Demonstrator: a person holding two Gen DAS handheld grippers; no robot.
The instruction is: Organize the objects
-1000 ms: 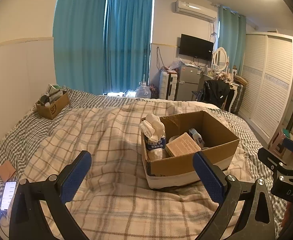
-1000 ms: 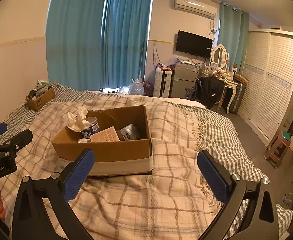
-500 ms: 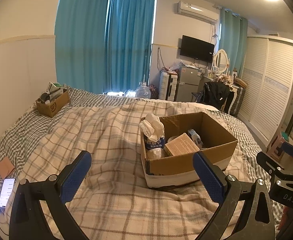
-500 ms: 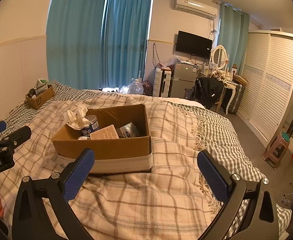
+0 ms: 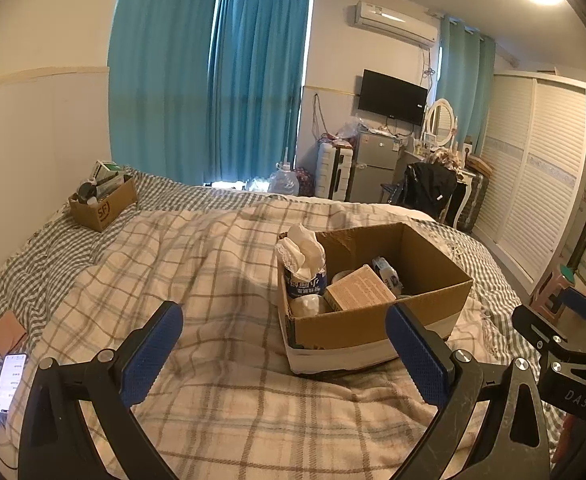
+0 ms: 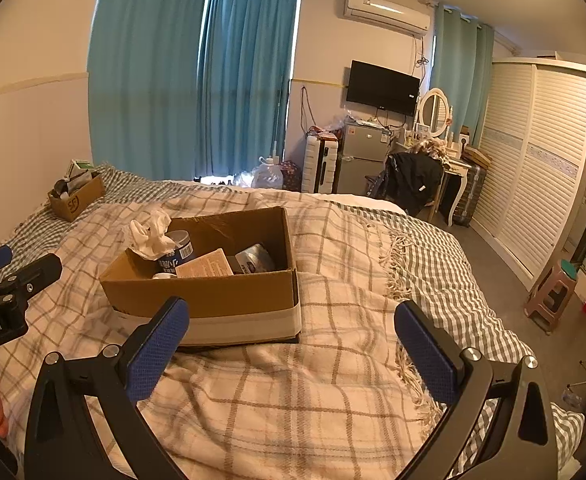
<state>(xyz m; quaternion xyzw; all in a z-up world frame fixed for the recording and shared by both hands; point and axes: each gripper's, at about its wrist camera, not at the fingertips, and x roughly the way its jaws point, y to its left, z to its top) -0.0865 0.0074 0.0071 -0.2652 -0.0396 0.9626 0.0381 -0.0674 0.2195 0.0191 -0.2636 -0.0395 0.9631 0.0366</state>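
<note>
Currently both tools spread wide, nothing between the blue pads. Left tool held above the beige plaid blanket on the bed, just left of the open brown cardboard box with white taped base. Right tool held above the same blanket, box lying ahead and slightly left of centre, near wall partly behind the left finger.

Box contents, both views: blue-and-white cylindrical tissue canister with white tissue bunched out of the top, upright in the box's left corner; tan flat cardboard packet with printed text, leaning tilted beside the canister; blue-and-white plastic pouch behind the packet. White rounded item under the canister, identity unclear.

Small brown cardboard box marked "SF", filled with assorted items, well apart at the far left of the bed on the grey-green checked sheet. Lit smartphone at the bed's near left edge.
</note>
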